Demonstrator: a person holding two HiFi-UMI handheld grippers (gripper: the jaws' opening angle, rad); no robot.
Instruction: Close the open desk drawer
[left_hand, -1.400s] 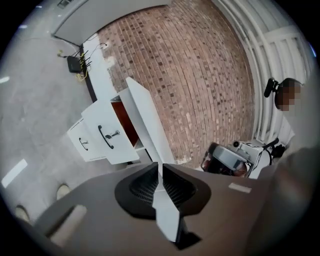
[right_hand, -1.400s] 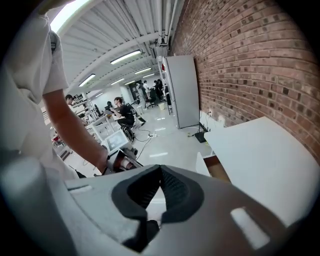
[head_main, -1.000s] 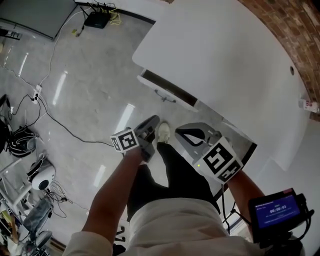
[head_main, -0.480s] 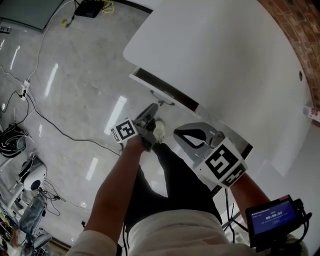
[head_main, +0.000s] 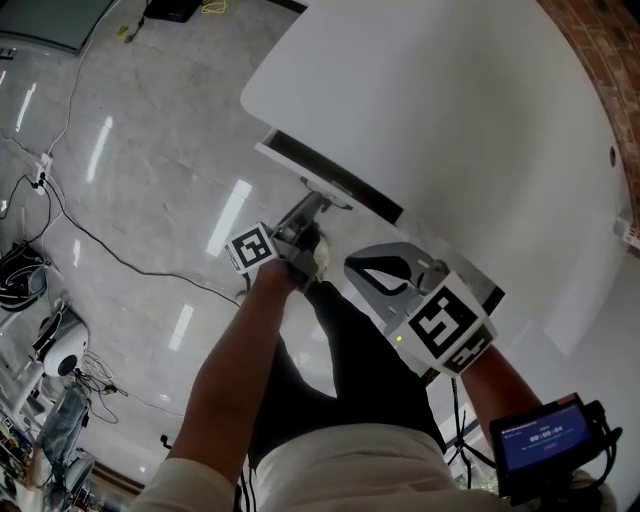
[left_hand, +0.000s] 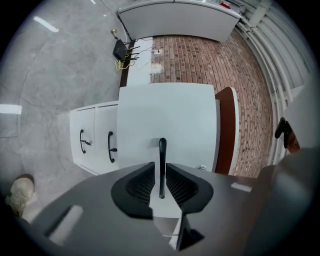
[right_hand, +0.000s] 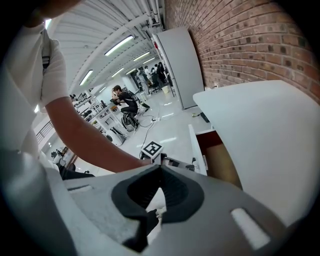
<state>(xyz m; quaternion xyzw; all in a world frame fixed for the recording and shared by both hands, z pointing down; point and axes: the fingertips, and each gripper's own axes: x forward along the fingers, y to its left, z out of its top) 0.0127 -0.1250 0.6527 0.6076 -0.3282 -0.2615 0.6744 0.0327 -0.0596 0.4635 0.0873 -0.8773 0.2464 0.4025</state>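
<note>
The white desk (head_main: 450, 110) has one drawer (head_main: 330, 178) pulled out at its near edge; its brown inside (right_hand: 220, 162) shows in the right gripper view. My left gripper (head_main: 310, 210) reaches up to the drawer's white front (left_hand: 165, 117). In the left gripper view its jaws (left_hand: 160, 170) stand a narrow gap apart, with the black drawer handle (left_hand: 161, 160) in line with that gap; no pad visibly presses on it. My right gripper (head_main: 382, 272) hangs back beside the desk edge, shut and empty (right_hand: 160, 167).
A low white cabinet (left_hand: 95, 135) with two black handles stands to the left of the drawer. Cables (head_main: 110, 250) trail over the glossy grey floor. The person's shoe (head_main: 318, 258) and leg are under the grippers. A brick wall (head_main: 600, 60) runs behind the desk.
My left gripper has moved forward from above the shoe up to the drawer front and its handle. The right gripper has stayed where it was.
</note>
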